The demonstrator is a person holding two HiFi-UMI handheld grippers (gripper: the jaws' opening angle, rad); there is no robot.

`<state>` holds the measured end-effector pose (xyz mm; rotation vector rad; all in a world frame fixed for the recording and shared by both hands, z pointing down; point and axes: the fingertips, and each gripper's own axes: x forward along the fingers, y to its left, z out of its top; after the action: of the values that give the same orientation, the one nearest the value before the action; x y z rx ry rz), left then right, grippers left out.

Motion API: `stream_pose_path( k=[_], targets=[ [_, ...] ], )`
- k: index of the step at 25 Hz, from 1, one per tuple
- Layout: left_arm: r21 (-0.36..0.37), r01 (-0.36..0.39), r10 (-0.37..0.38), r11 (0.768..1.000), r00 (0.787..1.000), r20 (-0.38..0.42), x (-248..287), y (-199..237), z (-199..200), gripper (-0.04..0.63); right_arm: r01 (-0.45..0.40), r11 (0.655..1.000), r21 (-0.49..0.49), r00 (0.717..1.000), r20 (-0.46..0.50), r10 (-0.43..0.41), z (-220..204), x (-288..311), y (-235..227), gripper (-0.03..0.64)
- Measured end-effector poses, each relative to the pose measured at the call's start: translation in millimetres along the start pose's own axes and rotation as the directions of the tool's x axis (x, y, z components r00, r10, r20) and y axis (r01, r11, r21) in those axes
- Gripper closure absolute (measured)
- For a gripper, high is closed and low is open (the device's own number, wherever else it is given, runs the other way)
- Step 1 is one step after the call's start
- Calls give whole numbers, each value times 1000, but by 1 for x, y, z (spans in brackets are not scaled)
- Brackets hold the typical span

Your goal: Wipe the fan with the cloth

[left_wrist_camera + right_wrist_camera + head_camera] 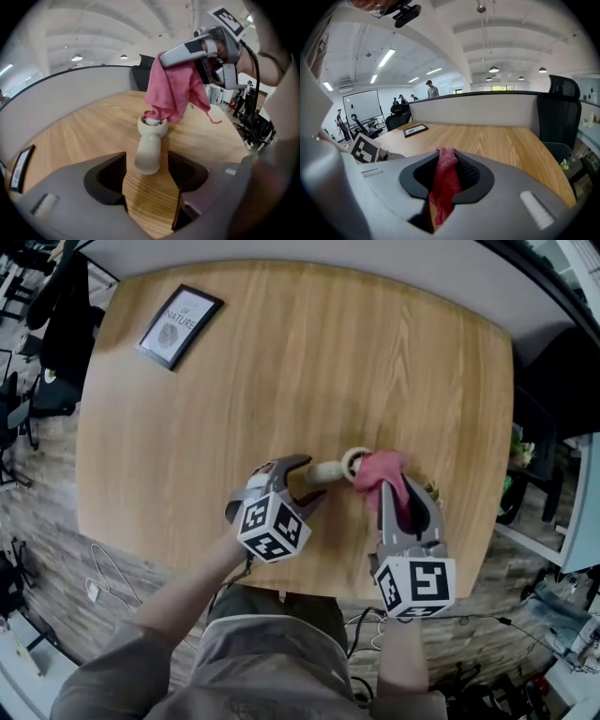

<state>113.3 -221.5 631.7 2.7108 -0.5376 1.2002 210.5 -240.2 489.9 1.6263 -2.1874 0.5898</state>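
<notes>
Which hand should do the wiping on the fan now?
Right. The right tool is shut on the pink cloth, which hangs onto the fan. The left tool is open around the fan's handle, holding no cloth.

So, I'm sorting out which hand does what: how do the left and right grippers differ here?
The left gripper has its jaws apart, with the end of the fan handle lying loose between them. The right gripper is shut on the cloth. The left gripper sits low at the table. The right gripper is raised, draping the cloth onto the fan's head. Both are grey.
</notes>
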Motion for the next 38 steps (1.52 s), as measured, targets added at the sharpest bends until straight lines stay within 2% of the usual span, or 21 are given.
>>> stream_pose_path(
  k=[3, 8, 14, 17, 21, 27, 30, 34, 38],
  targets=[
    [-18, 6, -6, 1000, 1000, -7, 12, -1, -7, 319, -8, 1000, 14, 1000, -4, 8, -6, 4, 0, 548],
    [-31, 6, -6, 999, 1000, 0, 18, 0, -10, 390, -29, 1000, -8, 999, -28, 29, -12, 14, 3, 548],
    [-27, 24, -24, 999, 999, 24, 19, -3, -10, 394, -136, 990, -33, 983, -128, 130, -41, 41, 26, 548],
    [-29, 27, -26, 999, 999, 31, 18, -2, -11, 396, -223, 974, -24, 963, -158, 217, -50, 56, 53, 548],
    [-27, 24, -23, 999, 999, 38, 18, -2, -11, 396, -338, 941, 8, 919, -213, 332, -64, 68, 85, 548],
    [-22, 25, -24, 999, 999, 37, 20, -4, -11, 397, -433, 897, 89, 856, -272, 440, -90, 78, 107, 548],
    [-22, 31, -31, 999, 999, 36, 20, -4, -11, 397, -441, 891, 106, 847, -279, 452, -94, 80, 107, 548],
    [-23, 36, -35, 999, 999, 34, 21, -4, -10, 399, -443, 893, 77, 842, -306, 444, -95, 82, 100, 548],
    [-22, 43, -43, 999, 999, 33, 21, -5, -11, 402, -356, 934, 7, 884, -321, 340, -92, 79, 75, 548]
  ],
)
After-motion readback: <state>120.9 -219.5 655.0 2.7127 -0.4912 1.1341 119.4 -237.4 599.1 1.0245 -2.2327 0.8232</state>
